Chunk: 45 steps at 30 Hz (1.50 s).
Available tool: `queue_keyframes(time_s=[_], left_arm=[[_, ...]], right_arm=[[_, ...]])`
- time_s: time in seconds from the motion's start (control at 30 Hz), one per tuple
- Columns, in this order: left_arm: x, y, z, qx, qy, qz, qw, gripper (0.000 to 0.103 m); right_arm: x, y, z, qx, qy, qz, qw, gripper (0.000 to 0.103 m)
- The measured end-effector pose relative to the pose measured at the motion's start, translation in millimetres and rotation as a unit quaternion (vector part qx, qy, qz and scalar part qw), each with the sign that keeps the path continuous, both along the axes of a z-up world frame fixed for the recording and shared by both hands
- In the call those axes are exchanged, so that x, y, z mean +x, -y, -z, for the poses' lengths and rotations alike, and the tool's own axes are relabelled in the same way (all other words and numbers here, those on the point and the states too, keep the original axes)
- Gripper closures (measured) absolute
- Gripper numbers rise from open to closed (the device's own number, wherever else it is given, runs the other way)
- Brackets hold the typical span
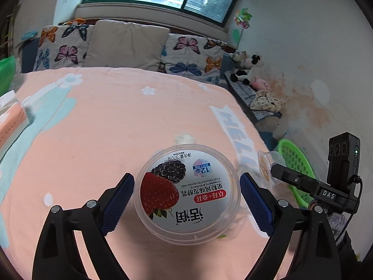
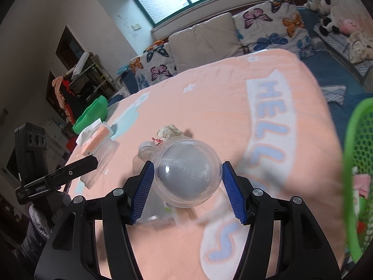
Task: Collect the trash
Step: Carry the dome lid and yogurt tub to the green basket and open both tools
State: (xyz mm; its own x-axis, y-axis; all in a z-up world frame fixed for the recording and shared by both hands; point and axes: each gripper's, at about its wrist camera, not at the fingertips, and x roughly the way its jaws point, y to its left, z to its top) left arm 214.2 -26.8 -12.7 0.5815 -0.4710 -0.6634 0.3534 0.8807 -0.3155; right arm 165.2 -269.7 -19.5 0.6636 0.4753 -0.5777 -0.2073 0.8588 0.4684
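Left wrist view: the left gripper [image 1: 187, 194] brackets a yogurt tub [image 1: 187, 194] that sits lid-up on the pink blanket [image 1: 116, 121]. Both blue pads [image 1: 119, 204] stand just beside the rim with a narrow gap on each side, so the jaws are open and not yet clamping. The right-hand tool is visible at the right edge, carrying a small clear cup [image 1: 265, 166] above the green basket [image 1: 300, 161]. Right wrist view: the right gripper [image 2: 187, 177] is closed on the clear cup [image 2: 186, 172], bottom toward the camera, both pads touching its wall. The green basket [image 2: 359, 154] lies at the right edge, beyond the blanket. Crumpled tissue [image 2: 169, 130] remains on the blanket near a tissue pack [image 2: 96, 140]. Risk assessment: the tub's wide, smooth rim is likely to slip or tip if the pads close off-centre. The thin cup wall may buckle under excess force. Motion blur suggests fast travel; early release would drop the cup short of the basket.
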Motion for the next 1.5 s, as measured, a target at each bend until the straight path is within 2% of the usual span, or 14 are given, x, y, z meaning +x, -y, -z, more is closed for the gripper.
queue_keyframes(time_s=[0.3,0.77,1.23,1.37,1.5], left_arm=[[-20,51,-6,-0.002,0.002,0.041,0.9992,0.015],[-33,130,-4,0.000,-0.008,0.099,0.9950,0.015],[-36,193,-6,0.013,-0.012,0.142,0.9897,0.015],[-34,206,-6,0.015,-0.013,0.152,0.9882,0.015],[-35,221,-8,0.019,-0.012,0.164,0.9863,0.015]], right_arm=[[-45,50,-3,-0.008,0.004,0.047,0.999,0.043],[-87,134,9,-0.028,-0.011,0.135,0.990,0.042],[-99,197,32,-0.050,-0.043,0.199,0.978,0.042],[-99,205,34,-0.051,-0.046,0.207,0.976,0.035],[-103,209,34,-0.055,-0.045,0.212,0.975,0.035]])
